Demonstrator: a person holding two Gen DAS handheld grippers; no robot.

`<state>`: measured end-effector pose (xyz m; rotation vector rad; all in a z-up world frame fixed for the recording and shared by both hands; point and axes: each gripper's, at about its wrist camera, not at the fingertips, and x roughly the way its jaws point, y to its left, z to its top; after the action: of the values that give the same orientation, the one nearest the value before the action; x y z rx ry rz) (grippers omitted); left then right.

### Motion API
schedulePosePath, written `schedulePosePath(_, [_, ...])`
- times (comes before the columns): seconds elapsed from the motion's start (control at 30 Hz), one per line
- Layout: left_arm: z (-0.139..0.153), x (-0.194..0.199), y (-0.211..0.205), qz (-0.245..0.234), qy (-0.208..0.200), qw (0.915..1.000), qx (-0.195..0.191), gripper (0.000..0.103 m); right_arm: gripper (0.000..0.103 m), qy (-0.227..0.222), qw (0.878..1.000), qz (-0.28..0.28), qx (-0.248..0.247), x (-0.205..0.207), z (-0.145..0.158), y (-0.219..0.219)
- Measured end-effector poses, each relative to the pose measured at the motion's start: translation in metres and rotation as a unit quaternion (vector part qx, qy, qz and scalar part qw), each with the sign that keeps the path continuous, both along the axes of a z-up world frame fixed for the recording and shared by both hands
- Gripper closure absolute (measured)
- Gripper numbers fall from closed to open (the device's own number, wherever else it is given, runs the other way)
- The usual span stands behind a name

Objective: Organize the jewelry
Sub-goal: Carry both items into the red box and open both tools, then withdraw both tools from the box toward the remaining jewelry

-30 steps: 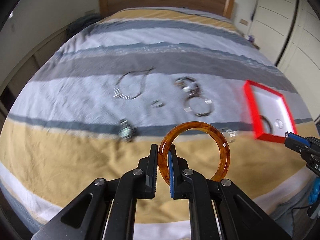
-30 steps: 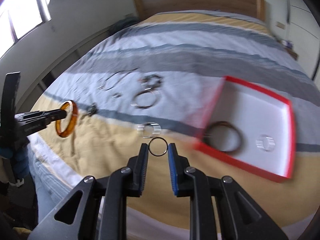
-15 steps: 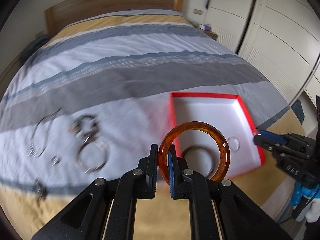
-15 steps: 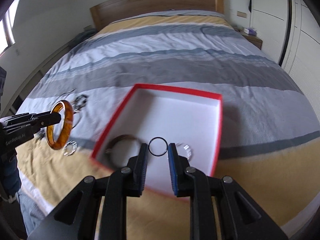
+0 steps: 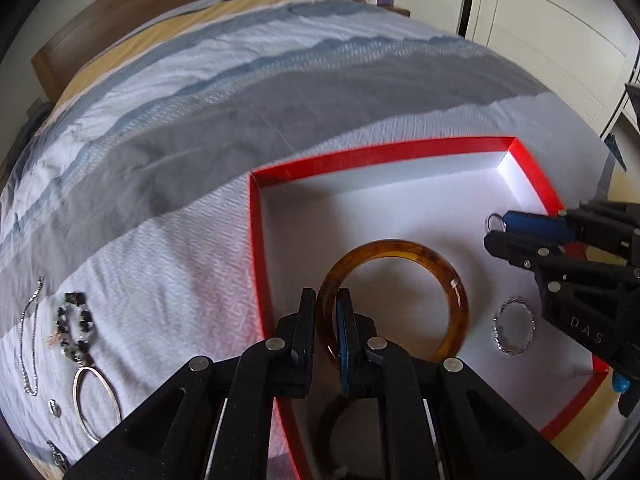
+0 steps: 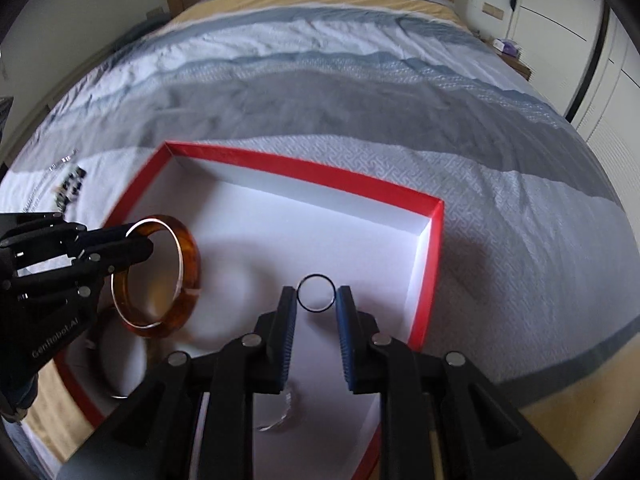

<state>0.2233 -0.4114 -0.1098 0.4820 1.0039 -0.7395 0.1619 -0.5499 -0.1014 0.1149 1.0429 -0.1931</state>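
My left gripper is shut on an amber bangle, gripping its rim on the left side. The bangle hangs just above the white floor of a red-rimmed box. My right gripper is shut on a thin dark ring and also hovers over the red-rimmed box. In the right wrist view the amber bangle and left gripper come in from the left. Inside the box lie a dark bangle and a silver ring.
The box sits on a striped bed cover. Left of the box lie a beaded bracelet, a silver hoop, a chain necklace and a small ring. Wardrobe doors stand beyond the bed's right side.
Both grippers have swung across the bed and come down over the red box, the left still carrying the amber bangle and the right the thin ring. Loose jewellery now lies off to the left.
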Motion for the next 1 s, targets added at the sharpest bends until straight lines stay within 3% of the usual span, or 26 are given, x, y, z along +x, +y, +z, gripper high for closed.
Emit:
schedulePosePath(0.13, [-0.007,0.0,-0.005,0.0,0.001,0.9999,0.014,0.093,0.084,0.011,1.0,0.018,-0.022,0.006,-0.003,0.005])
schedulePosePath(0.37, [-0.007,0.009,-0.004,0.023,0.035,0.9991,-0.002,0.092,0.083,0.026,0.999,0.021,-0.036,0.008,0.001,0.005])
schedulePosePath(0.43, [-0.003,0.007,-0.001,0.026,0.045,0.9986,-0.012,0.09,0.083,0.021,0.999,0.015,-0.033,0.003,0.008,0.003])
schedulePosePath(0.47, [0.0,0.006,0.002,0.028,0.044,0.9985,-0.017,0.084,0.083,0.017,0.999,0.01,-0.033,0.0,0.012,0.002])
schedulePosePath(0.5, [0.005,0.004,0.003,0.028,0.041,0.9985,-0.022,0.075,0.083,0.013,0.999,0.004,-0.033,-0.005,0.017,0.001])
schedulePosePath(0.53, [0.01,0.001,0.005,0.029,0.038,0.9985,-0.027,0.073,0.082,0.01,0.999,-0.002,-0.032,-0.008,0.021,0.0])
schedulePosePath(0.77, [0.071,-0.037,0.039,0.028,-0.019,0.9968,-0.073,0.072,0.074,-0.025,0.999,-0.04,-0.023,-0.056,0.066,0.006])
schedulePosePath(1.0, [0.125,-0.084,0.099,0.039,-0.064,0.9908,-0.113,0.072,0.068,-0.066,0.997,-0.045,-0.003,-0.119,0.115,0.048])
